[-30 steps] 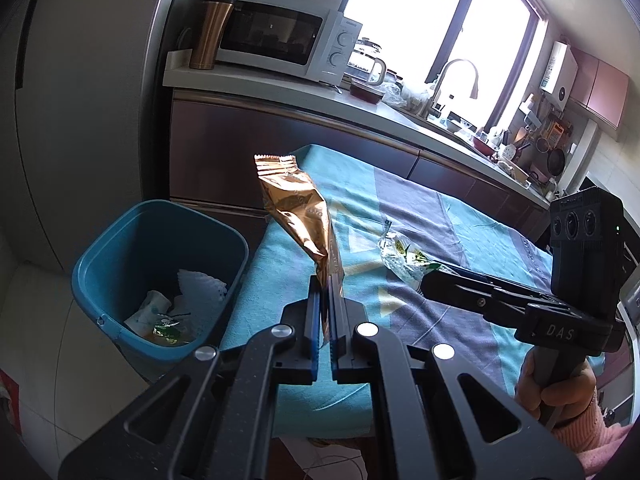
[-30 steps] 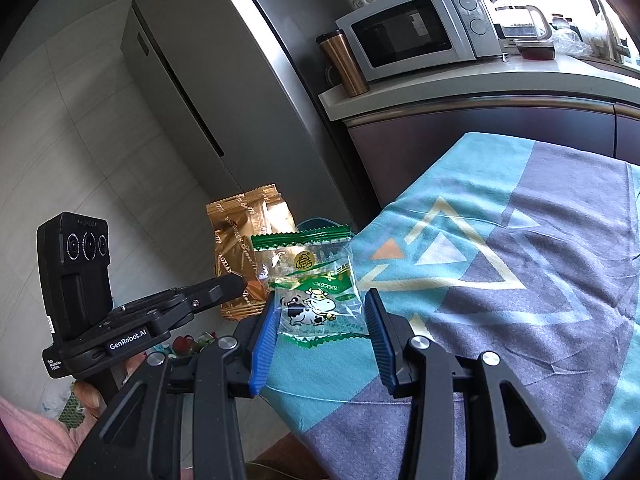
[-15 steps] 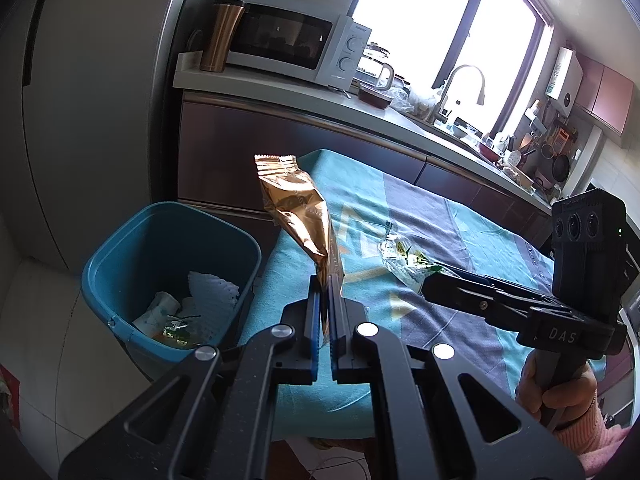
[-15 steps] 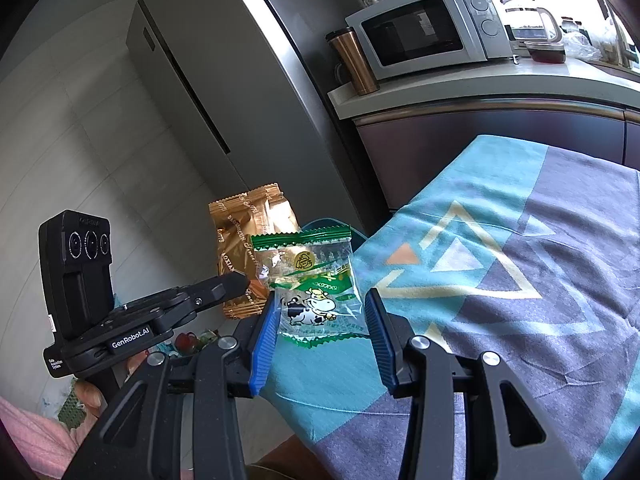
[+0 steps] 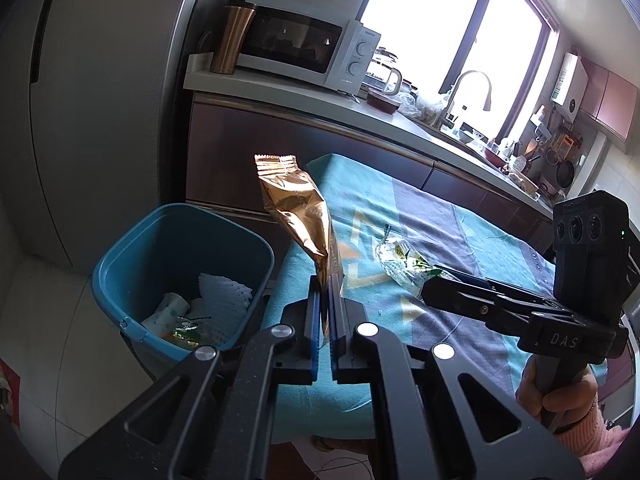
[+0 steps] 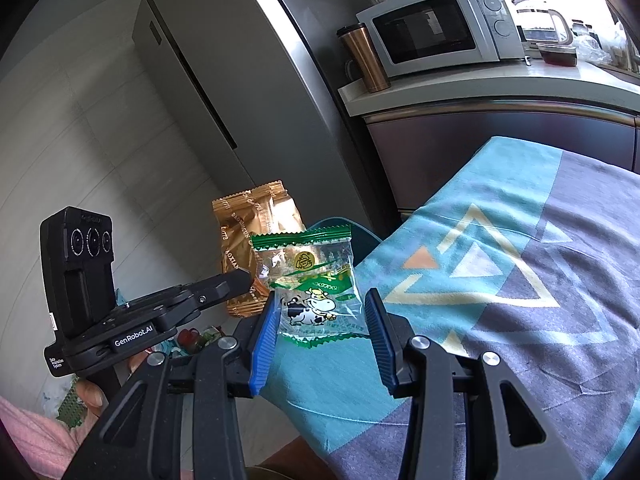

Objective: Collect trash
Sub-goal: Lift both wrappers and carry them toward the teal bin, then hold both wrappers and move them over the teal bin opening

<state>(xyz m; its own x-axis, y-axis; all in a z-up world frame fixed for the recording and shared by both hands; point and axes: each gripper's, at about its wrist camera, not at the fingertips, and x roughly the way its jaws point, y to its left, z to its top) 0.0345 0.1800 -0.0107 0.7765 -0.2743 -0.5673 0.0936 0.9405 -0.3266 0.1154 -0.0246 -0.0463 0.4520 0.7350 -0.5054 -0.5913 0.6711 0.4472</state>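
Beside the bench [image 5: 472,240], the blue bin [image 5: 132,252] is now showing a bit more in the left view than a moment ago, so the drop is getting closer. The left gripper [image 5: 328,312] is pinching the gold wrapper [image 5: 296,208] tight in its fingers. The right gripper [image 6: 320,320] is squeezing the clear cow wrapper [image 6: 312,280] by its edges. Both wrappers are hanging over the bench edge, near the bin. A microwave [image 5: 304,48] and a brown cup [image 5: 232,36] are sitting far behind. Nothing is blocking the bin.
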